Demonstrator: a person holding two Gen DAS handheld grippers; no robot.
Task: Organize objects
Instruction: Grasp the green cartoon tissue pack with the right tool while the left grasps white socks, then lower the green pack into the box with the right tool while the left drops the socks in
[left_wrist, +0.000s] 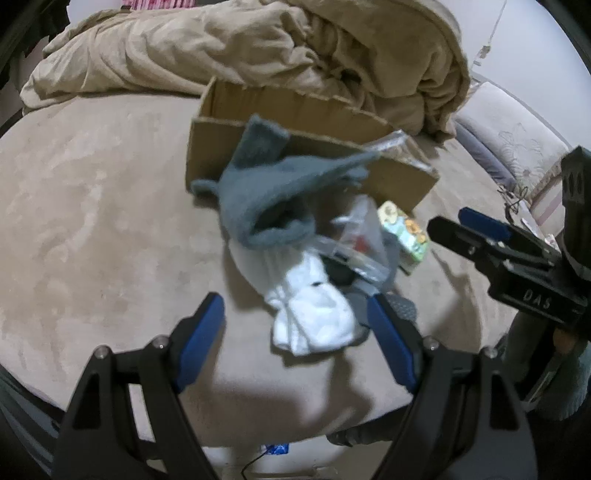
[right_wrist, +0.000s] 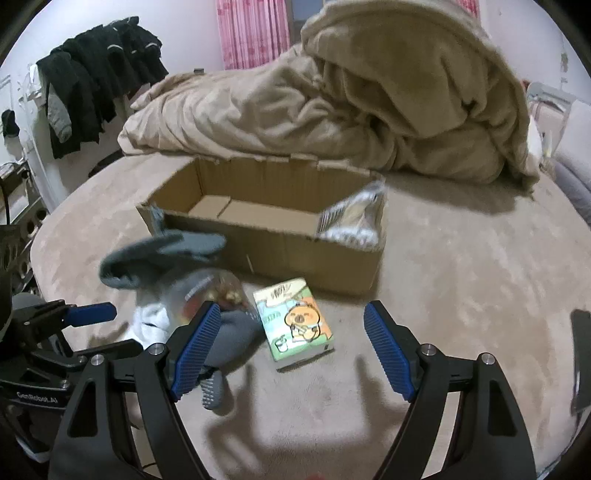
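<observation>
An open cardboard box (right_wrist: 303, 236) (left_wrist: 306, 110) sits on the beige bed, with a clear packet (right_wrist: 354, 218) in its right end. In front of it a grey-blue sock (left_wrist: 266, 188) (right_wrist: 162, 254) appears blurred, lying against the box's front wall. Below it lie a white sock bundle (left_wrist: 310, 314), a clear plastic bag (left_wrist: 354, 240) (right_wrist: 207, 291), a dark grey sock (right_wrist: 229, 339) and a green cartoon tissue pack (right_wrist: 295, 321) (left_wrist: 402, 232). My left gripper (left_wrist: 295, 339) is open and empty over the white socks. My right gripper (right_wrist: 291, 347) is open and empty over the tissue pack.
A crumpled tan blanket (right_wrist: 351, 99) is piled behind the box. Dark clothes (right_wrist: 96, 77) hang at the far left and pink curtains (right_wrist: 251, 29) at the back. A pillow (left_wrist: 509, 136) lies at the right. A dark phone (right_wrist: 581, 358) lies at the right edge.
</observation>
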